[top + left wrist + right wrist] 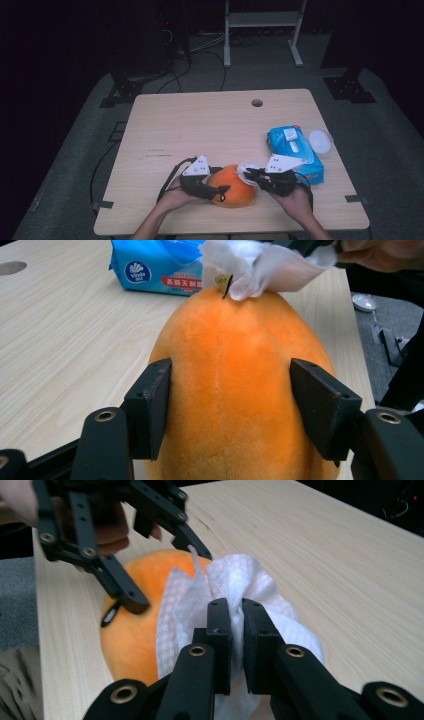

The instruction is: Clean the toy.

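An orange plush toy (pixel 232 186) is seen in the lower middle of the high view, lying on the wooden table (pixel 200 125) near its front edge. In the left gripper view the plush toy (pixel 235 390) is placed between the two black jaws; the left pad touches its side, while at the right pad it cannot be told whether the fabric is pressed, so a firm grasp by the left gripper (pixel 232 400) is not confirmed. A white wet wipe (pixel 235 605) is clenched between the jaws of the right gripper (pixel 236 630) in the centre of the right gripper view, and it is laid against the upper end of the toy. In the high view the left gripper (pixel 200 182) is found just left of the toy and the right gripper (pixel 270 177) just right of it. Further to the right, a blue pack of wet wipes (pixel 295 152) is lying on the table, and a round white lid (pixel 320 141) is seen beside it. A small round hole (pixel 257 103) is visible in the upper part of the table.
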{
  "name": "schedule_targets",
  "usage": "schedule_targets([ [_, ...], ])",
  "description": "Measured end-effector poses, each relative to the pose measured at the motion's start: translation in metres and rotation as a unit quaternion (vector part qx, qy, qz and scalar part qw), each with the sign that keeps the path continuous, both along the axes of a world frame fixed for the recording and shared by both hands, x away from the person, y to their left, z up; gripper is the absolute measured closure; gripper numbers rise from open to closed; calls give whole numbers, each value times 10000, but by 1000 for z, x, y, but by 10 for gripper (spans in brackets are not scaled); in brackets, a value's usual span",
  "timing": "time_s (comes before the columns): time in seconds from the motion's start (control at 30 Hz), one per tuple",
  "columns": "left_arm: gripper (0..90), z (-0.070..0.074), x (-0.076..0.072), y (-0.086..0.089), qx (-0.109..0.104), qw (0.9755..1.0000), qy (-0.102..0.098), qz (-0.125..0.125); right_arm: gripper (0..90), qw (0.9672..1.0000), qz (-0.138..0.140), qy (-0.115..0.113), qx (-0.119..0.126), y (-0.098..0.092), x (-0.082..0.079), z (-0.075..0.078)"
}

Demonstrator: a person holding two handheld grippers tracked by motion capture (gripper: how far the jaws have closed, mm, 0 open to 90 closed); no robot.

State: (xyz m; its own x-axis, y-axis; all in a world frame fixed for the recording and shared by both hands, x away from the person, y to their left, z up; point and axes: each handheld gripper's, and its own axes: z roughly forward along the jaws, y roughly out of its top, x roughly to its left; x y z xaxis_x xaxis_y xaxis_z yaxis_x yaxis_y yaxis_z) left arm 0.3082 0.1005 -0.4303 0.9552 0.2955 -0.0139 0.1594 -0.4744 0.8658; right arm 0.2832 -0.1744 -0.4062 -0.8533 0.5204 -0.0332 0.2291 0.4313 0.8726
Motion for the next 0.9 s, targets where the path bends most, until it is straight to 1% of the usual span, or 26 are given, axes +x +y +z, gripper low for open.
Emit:
schedule_targets([
  [0.03,359,0,0,1,2,10000,7,0,825,10000,60,-60,-15,3,-3,1],
  [0.13,362,-2,1,7,-9,10000,52,-13,825,9997,166,-141,-102,10,-7,2],
  [0.23,367,-3,2,10,-36,10000,92,1,825,9998,167,-50,-61,7,-3,0],
  [0.33,369,-5,4,12,-79,9998,158,26,825,10000,75,31,-15,0,1,-3],
  [0.4,368,-5,4,13,-75,9998,172,31,825,10000,32,70,-2,-3,2,-3],
  [0.47,368,-5,4,14,-44,9999,158,28,825,10000,38,31,19,-2,0,-1],
  [0.53,368,-6,5,17,-38,9999,164,36,824,9999,100,-6,30,1,-4,2],
  [0.57,368,-6,5,18,-51,9998,194,51,824,9999,160,-64,-9,4,-7,3],
  [0.63,368,-7,6,22,-58,9996,251,76,824,9997,217,-89,-93,6,-8,2],
  [0.7,368,-8,7,25,-72,9995,301,112,825,9997,201,3,-99,3,-5,-1],
  [0.83,368,-9,9,27,-95,9993,343,139,825,9997,78,231,-96,-4,1,-8],
  [0.9,366,-9,9,26,-91,9993,341,155,824,9997,92,234,-36,-4,0,-7],
])
